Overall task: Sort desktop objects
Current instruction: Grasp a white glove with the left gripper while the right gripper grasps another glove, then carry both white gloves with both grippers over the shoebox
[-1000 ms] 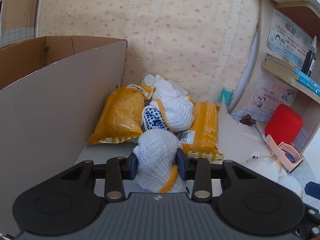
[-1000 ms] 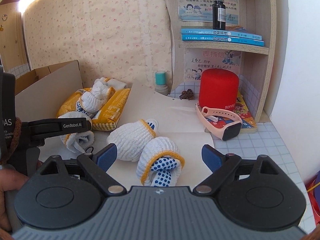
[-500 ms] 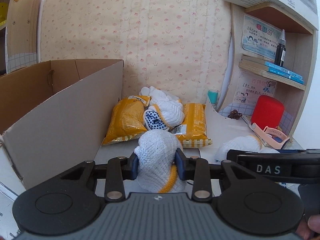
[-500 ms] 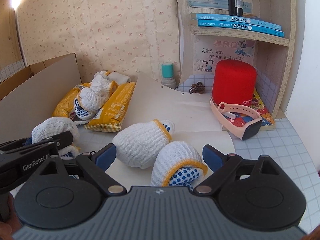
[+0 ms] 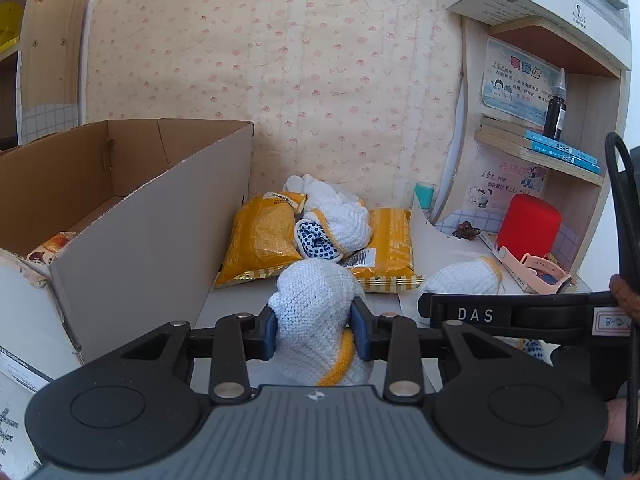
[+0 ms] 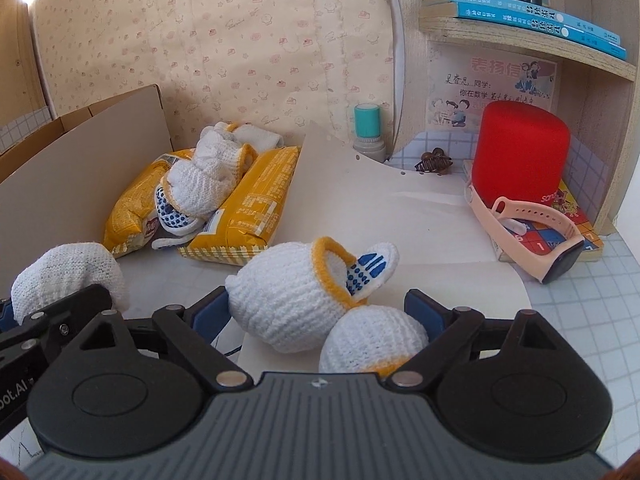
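- the left gripper (image 5: 315, 330) was clamped on a rolled white knit glove (image 5: 316, 300) with a yellow cuff, both blue pads pressed into its sides; the glove was held just above the desk, in front of the snack bags.
- the right gripper (image 6: 316, 314) had its jaws spread wide, with two more rolled gloves between them: one showing a yellow cuff and blue-dotted palm (image 6: 296, 300), the other (image 6: 372, 340) lower and nearer the camera. whether either pad touched a glove could not be told.
- both of those gloves lay on a white paper sheet (image 6: 400, 216).
- two yellow snack bags (image 5: 262, 240) lay side by side against the wall, with another glove bundle (image 5: 340, 228) piled on top of them.
- an open cardboard box (image 5: 140, 208) stood to the left of the bags, a snack packet visible inside it.
- on the right, a red cylinder (image 6: 520, 152) stood under the shelf, with a pink watch band (image 6: 532, 232) just in front of it and a brown hair clip (image 6: 434, 160) beside it.
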### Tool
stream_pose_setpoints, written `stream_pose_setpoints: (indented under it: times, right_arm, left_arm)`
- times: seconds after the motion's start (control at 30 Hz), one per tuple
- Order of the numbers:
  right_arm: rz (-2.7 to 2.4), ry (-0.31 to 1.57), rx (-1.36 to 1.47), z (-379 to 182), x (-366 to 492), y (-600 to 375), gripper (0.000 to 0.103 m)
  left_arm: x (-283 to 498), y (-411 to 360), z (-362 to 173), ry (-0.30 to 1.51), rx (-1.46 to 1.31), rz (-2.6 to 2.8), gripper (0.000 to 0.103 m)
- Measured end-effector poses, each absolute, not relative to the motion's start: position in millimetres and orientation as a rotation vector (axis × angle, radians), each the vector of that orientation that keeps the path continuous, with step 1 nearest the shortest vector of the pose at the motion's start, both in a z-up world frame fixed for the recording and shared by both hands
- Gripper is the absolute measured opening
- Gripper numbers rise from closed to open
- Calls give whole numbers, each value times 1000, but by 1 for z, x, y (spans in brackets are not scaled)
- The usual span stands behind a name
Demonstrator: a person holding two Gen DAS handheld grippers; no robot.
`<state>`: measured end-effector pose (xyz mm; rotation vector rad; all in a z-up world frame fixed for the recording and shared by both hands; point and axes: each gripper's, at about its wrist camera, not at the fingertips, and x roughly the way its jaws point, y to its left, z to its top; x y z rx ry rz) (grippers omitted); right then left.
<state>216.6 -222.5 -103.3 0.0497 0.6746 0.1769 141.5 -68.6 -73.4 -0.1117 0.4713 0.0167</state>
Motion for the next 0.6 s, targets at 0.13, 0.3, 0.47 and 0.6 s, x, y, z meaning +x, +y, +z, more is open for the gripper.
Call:
stream_pose_setpoints:
  times: [0.13,0.3,0.47,0.6]
  right_arm:
    - [190,658,83,-99,215,-227,45]
    - [189,629,70,-90,206,-230,45]
    - [192,603,74,-82,194,-235,45]
    - [192,552,67,-71,182,-240,45]
  left_arm:
    - [139,-69,-72,461,-111,19,37]
    - [133,-69,-67,450,-108,14,37]
    - [127,-71,-64,431,-107,10,37]
    - [123,-74,-59,409,-98,2,37]
